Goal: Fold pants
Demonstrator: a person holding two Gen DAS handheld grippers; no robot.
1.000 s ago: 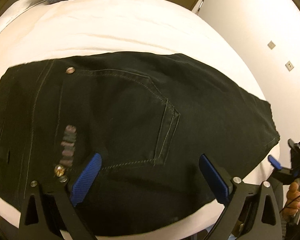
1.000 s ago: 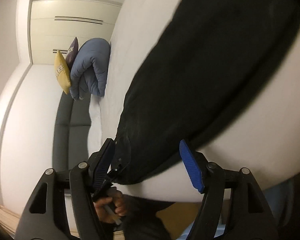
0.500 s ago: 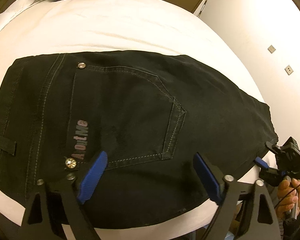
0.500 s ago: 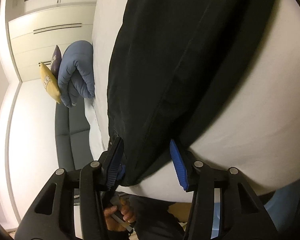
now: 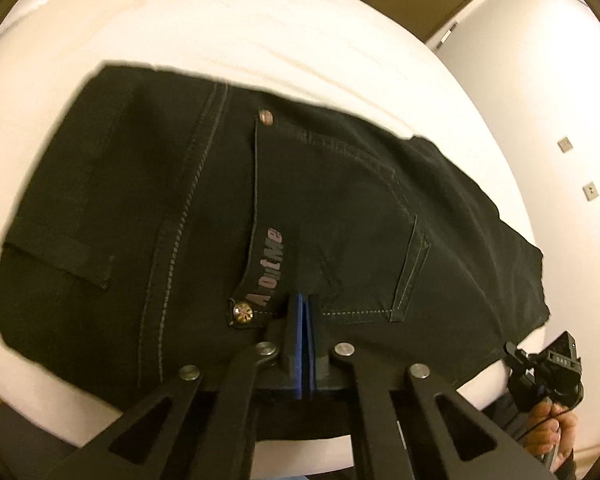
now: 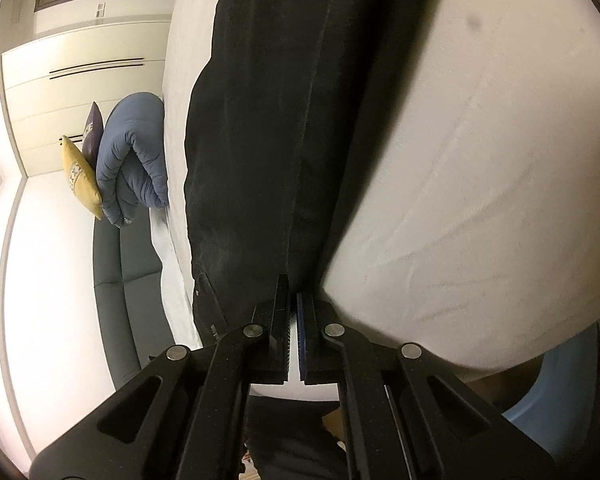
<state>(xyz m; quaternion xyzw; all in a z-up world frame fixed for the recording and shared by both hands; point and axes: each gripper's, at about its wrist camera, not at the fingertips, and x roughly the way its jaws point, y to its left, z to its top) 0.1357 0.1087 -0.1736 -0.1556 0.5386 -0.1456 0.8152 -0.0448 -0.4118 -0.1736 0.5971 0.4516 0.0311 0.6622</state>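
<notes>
Left gripper (image 5: 303,300) has just snapped closed, its blue pads pinching a fold of the black pants (image 5: 204,216) at the back pocket (image 5: 340,220), beside the brass rivet (image 5: 244,313). Right gripper (image 6: 293,298) has just closed too, clamped on the hem end of the leg. Pants lie flat across the white bed (image 5: 228,28), with a blue bundle (image 6: 134,160) and yellow cushion (image 6: 80,176) at the far end.
</notes>
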